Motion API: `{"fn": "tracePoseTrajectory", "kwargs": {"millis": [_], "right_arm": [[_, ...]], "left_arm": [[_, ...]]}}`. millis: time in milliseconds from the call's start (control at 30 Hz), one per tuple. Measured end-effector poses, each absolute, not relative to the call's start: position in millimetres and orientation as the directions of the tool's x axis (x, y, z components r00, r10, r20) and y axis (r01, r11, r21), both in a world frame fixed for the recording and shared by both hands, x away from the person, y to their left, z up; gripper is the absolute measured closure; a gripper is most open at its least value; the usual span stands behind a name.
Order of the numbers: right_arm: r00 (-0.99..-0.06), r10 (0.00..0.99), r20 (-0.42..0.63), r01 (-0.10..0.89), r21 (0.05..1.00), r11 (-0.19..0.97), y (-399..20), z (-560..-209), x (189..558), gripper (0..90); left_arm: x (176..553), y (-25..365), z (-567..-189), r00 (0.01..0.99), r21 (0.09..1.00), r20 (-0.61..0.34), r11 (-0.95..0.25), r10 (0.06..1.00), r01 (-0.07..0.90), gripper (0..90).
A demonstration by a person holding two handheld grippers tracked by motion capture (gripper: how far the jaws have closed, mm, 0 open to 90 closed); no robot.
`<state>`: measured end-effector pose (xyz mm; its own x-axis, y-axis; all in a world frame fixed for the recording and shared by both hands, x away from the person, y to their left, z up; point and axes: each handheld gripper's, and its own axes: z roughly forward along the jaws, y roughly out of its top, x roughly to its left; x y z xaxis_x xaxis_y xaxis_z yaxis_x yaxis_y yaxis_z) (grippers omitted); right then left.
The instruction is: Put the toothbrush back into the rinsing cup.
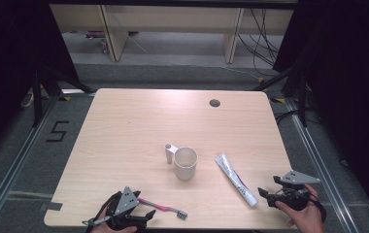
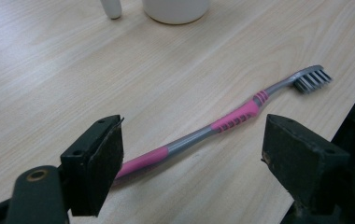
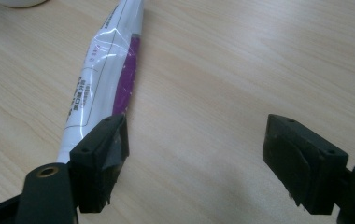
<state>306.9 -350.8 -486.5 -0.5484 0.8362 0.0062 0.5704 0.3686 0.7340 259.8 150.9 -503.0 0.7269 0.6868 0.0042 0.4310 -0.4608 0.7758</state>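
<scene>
At the near left edge of the wooden bench (image 1: 124, 126), the left gripper (image 1: 141, 218) sits low with its fingers (image 2: 96, 163) spread wide and holding nothing. A pink and grey toothbrush (image 2: 222, 123) lies flat on the bench, its handle end running between those fingers and its bristled head pointing right. Near the bench's middle stands a white cup (image 1: 185, 163) with a small white tube-shaped holder (image 1: 168, 154) just beside it. Right of the cup lies a white toothpaste tube (image 1: 235, 178), slanting toward the near edge. The right gripper (image 1: 265, 195) rests at the tube's near end, fingers (image 3: 102, 161) wide apart and empty, the tube just beside 1 of them.
</scene>
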Motion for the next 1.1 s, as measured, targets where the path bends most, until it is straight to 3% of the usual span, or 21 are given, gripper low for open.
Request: {"fn": "tracePoseTrajectory", "kwargs": {"millis": [100, 433, 667, 867, 900, 933, 1100], "right_arm": [[-0.536, 0.844, 0.024, 0.586, 0.73, 0.352, -349.0, -486.9, 306.0, 23.4], [-0.549, 0.835, 0.031, 0.587, 0.726, 0.359, -348.9, -486.7, 307.3, 23.7], [-0.55, 0.835, 0.012, 0.575, 0.731, 0.368, -350.0, -485.4, 307.8, 23.7], [-0.556, 0.831, 0.002, 0.566, 0.733, 0.378, -350.3, -485.9, 308.8, 23.9], [-0.548, 0.836, 0.043, 0.596, 0.721, 0.354, -348.1, -486.2, 307.0, 23.9], [-0.56, 0.829, 0.001, 0.565, 0.732, 0.381, -350.0, -486.2, 308.5, 23.9], [-0.564, 0.826, 0.004, 0.566, 0.73, 0.383, -349.2, -486.6, 308.4, 23.9]], "left_arm": [[260.3, 151.0, -501.7, 0.742, 0.776, 0.0, -0.468, 0.671, 0.423, 16.9], [266.2, 150.2, -495.4, 0.769, 0.777, 0.019, -0.494, 0.639, 0.391, 17.5], [269.3, 144.6, -487.6, 0.808, 0.746, 0.059, -0.563, 0.586, 0.355, 27.2], [278.9, 134.0, -480.3, 0.86, 0.658, 0.098, -0.68, 0.501, 0.322, 38.2], [280.0, 131.3, -479.0, 0.869, 0.644, 0.101, -0.698, 0.485, 0.314, 41.0], [282.0, 128.9, -477.9, 0.879, 0.626, 0.108, -0.719, 0.465, 0.303, 42.4], [290.0, 117.9, -473.4, 0.917, 0.537, 0.132, -0.805, 0.376, 0.253, 49.0]]}}
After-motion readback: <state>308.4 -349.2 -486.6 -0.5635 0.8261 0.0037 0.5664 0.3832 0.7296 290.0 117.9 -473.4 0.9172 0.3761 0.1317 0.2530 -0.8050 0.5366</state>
